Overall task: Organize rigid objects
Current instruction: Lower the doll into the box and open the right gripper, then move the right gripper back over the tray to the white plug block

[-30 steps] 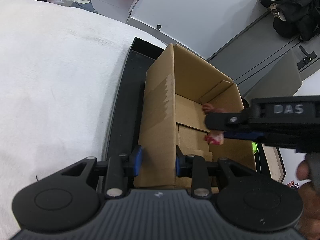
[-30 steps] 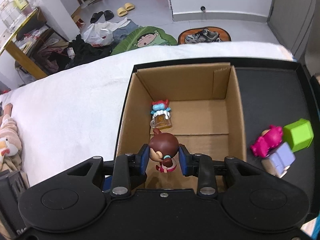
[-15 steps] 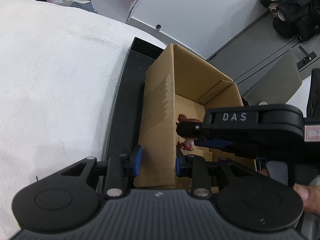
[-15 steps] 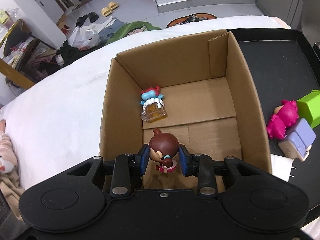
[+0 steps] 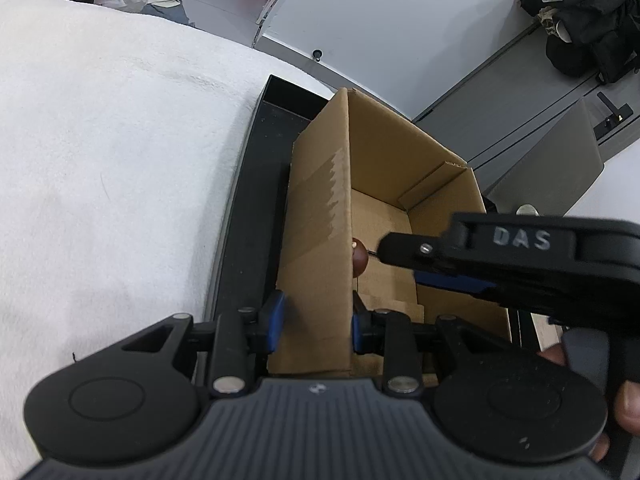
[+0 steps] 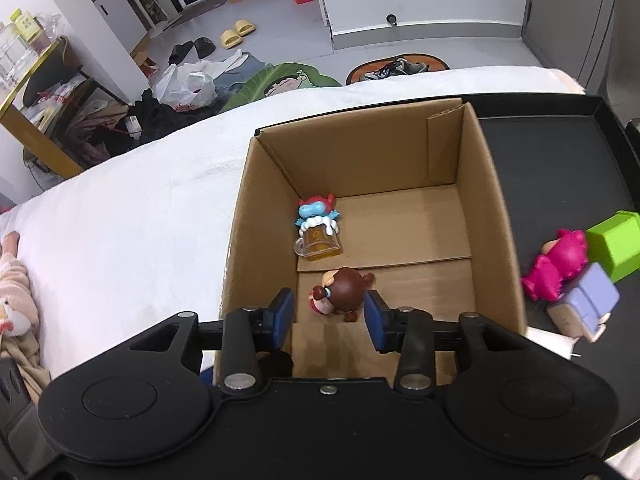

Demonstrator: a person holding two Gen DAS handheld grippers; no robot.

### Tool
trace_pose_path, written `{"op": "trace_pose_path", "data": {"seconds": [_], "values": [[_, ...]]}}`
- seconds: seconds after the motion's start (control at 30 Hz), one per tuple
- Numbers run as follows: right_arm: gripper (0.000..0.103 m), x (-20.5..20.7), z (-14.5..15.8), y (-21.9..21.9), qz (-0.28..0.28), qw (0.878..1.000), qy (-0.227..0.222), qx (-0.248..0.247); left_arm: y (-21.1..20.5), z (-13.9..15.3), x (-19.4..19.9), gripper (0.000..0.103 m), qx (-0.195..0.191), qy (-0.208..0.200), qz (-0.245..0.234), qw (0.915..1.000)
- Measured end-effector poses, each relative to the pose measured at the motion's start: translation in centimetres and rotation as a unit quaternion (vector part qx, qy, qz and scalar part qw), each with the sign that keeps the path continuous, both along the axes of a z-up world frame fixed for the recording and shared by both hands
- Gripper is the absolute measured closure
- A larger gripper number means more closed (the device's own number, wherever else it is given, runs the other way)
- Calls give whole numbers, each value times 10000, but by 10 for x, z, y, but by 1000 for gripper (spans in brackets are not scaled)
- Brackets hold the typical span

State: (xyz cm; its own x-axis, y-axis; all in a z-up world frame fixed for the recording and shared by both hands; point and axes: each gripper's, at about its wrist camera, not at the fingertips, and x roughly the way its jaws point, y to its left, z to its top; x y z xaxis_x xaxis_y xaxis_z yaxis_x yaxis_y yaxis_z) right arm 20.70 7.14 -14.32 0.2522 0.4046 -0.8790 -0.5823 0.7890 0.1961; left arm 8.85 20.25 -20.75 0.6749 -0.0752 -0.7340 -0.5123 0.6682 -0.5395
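Note:
An open cardboard box (image 6: 494, 200) stands on a black tray (image 6: 560, 148). My left gripper (image 5: 316, 320) is shut on the box's near left wall (image 5: 320, 240). My right gripper (image 6: 330, 314) is open inside the box, its fingers apart from the brown-haired figurine (image 6: 342, 290), which lies tipped on the box floor between them. A blue dragon figurine on a beer mug (image 6: 318, 232) stands further in. In the left wrist view the right gripper (image 5: 520, 256) reaches over the box and the figurine's brown head (image 5: 359, 256) shows beside the wall.
On the tray right of the box lie a pink figurine (image 6: 560, 264), a green block (image 6: 616, 248) and a lilac block figure (image 6: 588, 304). A white cloth (image 6: 140, 216) covers the surface left of the tray. A plush toy (image 6: 16, 304) lies at the far left.
My right gripper has opened and let go of the brown-haired figurine, which now lies tipped on the box floor. The left gripper has kept its hold on the box wall.

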Motion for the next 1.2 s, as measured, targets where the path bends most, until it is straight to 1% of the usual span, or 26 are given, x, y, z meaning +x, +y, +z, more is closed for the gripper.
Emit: {"op": "trace_pose_path", "data": {"seconds": [0.03,0.13,0.17,0.47,0.57,0.83,1.2], "values": [[59,0,1,-1,-26,10000,23,-24,0,0,0,73,3,-1,1,10000],[59,0,6,-8,-125,9995,280,-6,0,0,0,73,2,-1,1,10000],[59,0,7,-10,-147,9994,300,-29,0,0,0,73,3,0,1,10000],[57,-5,30,-24,8,9998,12,-198,0,0,0,73,12,3,4,10000],[54,-6,36,-30,49,9996,-132,-250,1,-1,0,73,17,4,5,10000],[54,-4,50,-52,140,9991,-309,-265,2,0,0,73,12,4,7,10000],[53,2,50,-86,-49,9982,-416,-421,3,0,-1,73,13,2,13,10000]]}}
